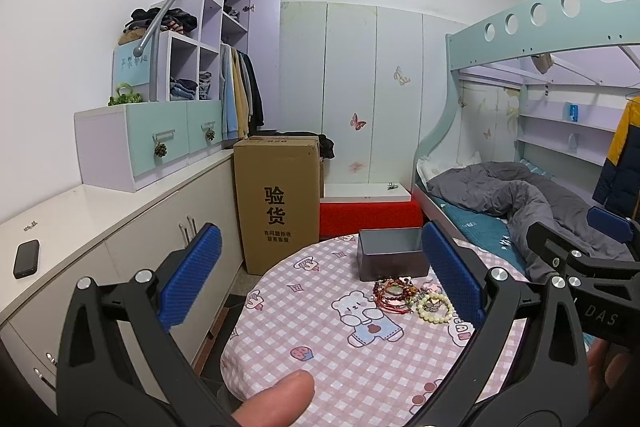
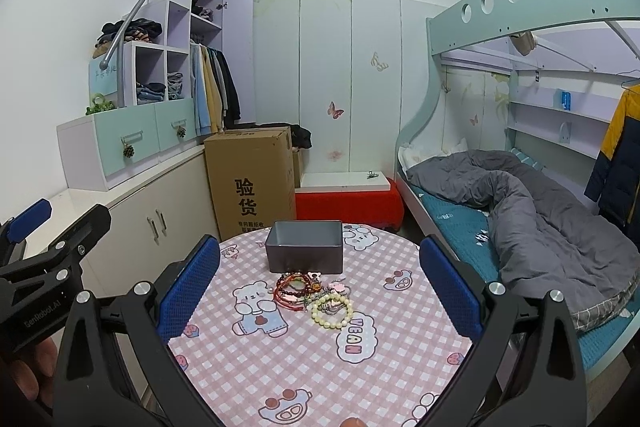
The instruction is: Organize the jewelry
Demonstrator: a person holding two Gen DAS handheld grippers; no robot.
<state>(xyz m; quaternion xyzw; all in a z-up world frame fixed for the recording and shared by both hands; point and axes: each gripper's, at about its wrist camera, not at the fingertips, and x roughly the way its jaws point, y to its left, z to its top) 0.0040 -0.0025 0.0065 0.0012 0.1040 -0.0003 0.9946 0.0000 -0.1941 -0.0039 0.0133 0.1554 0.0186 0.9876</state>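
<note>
A pile of bracelets (image 2: pixel 314 293) lies on the round table (image 2: pixel 304 367) with a pink checked cloth: dark red bead strands (image 2: pixel 290 287) on the left, a pale cream bead bracelet (image 2: pixel 332 311) at the front right. An open grey tin box (image 2: pixel 305 246) stands just behind the pile. The pile (image 1: pixel 412 297) and the box (image 1: pixel 392 254) also show in the left wrist view. My left gripper (image 1: pixel 320 279) is open and empty, held above the table's left side. My right gripper (image 2: pixel 320 283) is open and empty, above the near edge, in line with the pile.
A tall cardboard box (image 2: pixel 252 179) stands on the floor behind the table. A white counter with cabinets (image 1: pixel 92 227) runs along the left with a black phone (image 1: pixel 26 259) on it. A bunk bed with a grey quilt (image 2: pixel 532 211) is at the right.
</note>
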